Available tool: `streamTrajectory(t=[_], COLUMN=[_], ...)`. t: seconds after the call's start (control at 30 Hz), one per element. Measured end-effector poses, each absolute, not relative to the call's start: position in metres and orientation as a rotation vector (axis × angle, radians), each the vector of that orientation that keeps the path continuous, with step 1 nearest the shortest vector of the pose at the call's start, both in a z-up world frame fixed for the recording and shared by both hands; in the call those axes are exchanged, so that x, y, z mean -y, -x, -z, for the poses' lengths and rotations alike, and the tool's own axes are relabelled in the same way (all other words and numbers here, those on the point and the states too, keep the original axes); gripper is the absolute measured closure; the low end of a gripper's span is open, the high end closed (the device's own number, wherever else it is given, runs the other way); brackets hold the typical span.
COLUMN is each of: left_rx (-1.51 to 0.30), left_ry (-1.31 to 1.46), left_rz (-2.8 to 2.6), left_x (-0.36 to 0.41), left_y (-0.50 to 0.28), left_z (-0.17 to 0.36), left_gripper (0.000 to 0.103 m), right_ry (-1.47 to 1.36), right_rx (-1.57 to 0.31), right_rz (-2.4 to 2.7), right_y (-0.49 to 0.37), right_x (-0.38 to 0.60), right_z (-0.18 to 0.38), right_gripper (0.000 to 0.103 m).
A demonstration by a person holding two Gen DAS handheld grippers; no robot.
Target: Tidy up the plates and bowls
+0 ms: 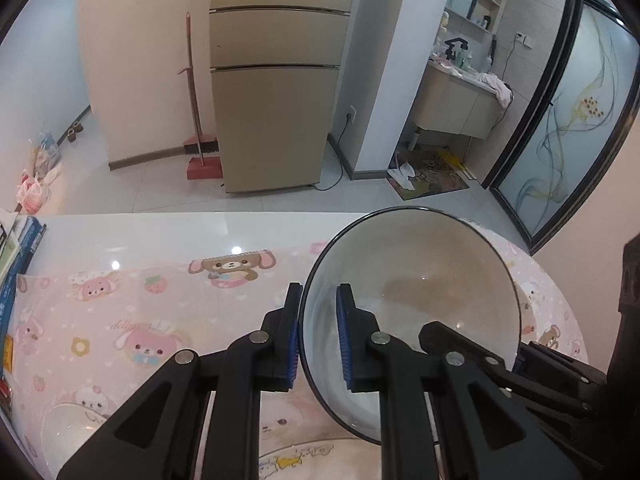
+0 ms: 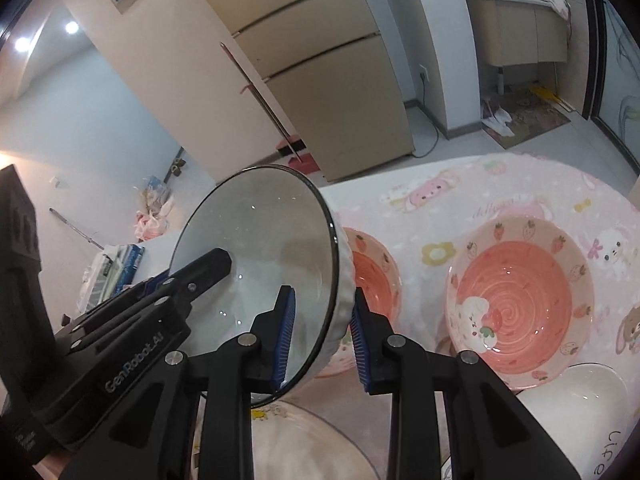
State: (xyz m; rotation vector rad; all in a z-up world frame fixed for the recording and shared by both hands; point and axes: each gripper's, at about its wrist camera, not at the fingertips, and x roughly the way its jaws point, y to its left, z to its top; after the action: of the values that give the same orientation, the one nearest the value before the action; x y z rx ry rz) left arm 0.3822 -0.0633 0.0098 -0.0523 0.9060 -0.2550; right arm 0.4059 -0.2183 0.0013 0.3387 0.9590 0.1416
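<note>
Clearly the white bowl (image 2: 260, 280) hangs tilted in the air above the pink cartoon tablecloth (image 1: 120, 312), carried by both tools at once. The left gripper (image 1: 318, 334) is clamped on the rim at about nine o'clock of the bowl in its own view, one pad inside and one outside. The right gripper (image 2: 322, 336) straddles the ribbed wall at about five o'clock in its view; the inner pad touches, but the outer pad seems to stand slightly off, so I cannot tell whether it truly pinches.

If that side is loose, the bowl could pivot on the left grip, slip and drop onto the glass dish (image 2: 320, 440) lying just beneath, or knock the small pink bowl (image 2: 372, 272) behind it at three o'clock. The large strawberry bowl (image 2: 516, 304) sits farther right.

Hidden: the white bowl's underside, most of the glass dish, and a white dish (image 2: 580, 412) cut off at the lower right edge.
</note>
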Motion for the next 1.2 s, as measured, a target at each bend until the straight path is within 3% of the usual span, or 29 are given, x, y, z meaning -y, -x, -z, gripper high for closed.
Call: streamTrajectory(t=[0.17, 0.57, 0.9, 1.2], left_rx=[-0.838, -0.887, -0.856, -0.802], left_ry=[-0.017, 0.018, 0.048, 0.080], left_rz=[0.236, 0.254, 0.206, 0.246], left_x=[0.077, 0.078, 0.062, 0.062], left_y=[-0.373, -0.381, -0.385, -0.381], left_z=[0.002, 0.016, 0.024, 0.025], left_gripper=[0.090, 0.095, 0.092, 0.094], right_ry=[-0.316, -0.290, -0.235, -0.047], right_rx=[-0.986, -1.013, -1.041, -0.983], right_rz=[-0.120, -0.095, -0.105, -0.080], right_y=[-0.414, -0.418, -0.422, -0.419], right_x=[0.222, 0.225, 0.200, 0.194], right_z=[0.014, 0.023, 0.036, 0.029], right_gripper=[0.073, 0.073, 0.073, 0.073])
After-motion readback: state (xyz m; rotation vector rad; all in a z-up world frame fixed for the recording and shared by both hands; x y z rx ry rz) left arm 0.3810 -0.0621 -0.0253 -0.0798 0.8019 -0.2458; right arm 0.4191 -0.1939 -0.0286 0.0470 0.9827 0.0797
